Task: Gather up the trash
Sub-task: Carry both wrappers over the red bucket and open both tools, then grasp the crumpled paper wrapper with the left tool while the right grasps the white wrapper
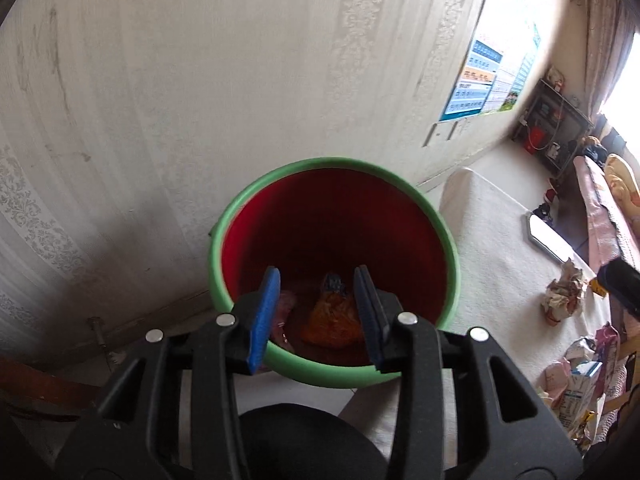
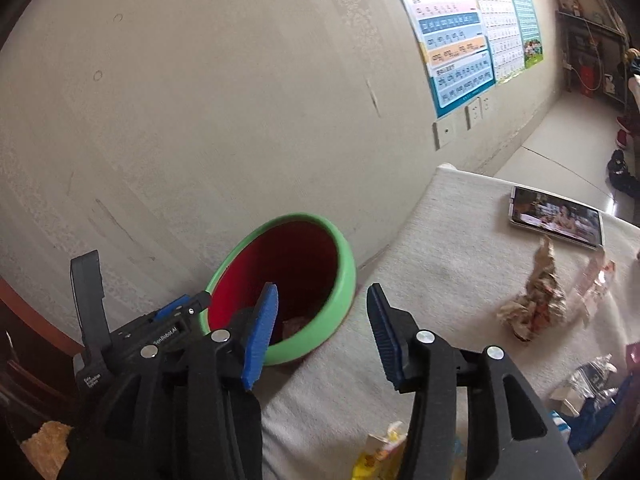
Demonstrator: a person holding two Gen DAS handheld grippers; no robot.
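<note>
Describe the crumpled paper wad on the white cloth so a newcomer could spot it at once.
Start at the red bin with the green rim standing against the wall, then move along the white cloth toward the phone with the lit screen. The crumpled paper wad lies just short of that phone. Unlike the flat cartons and wrappers nearer the cloth's edge, it is a loose beige ball with red and dark print.

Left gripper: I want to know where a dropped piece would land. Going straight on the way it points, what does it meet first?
The left gripper points down into the red bin; likely first the orange wrapper at its bottom.
</note>
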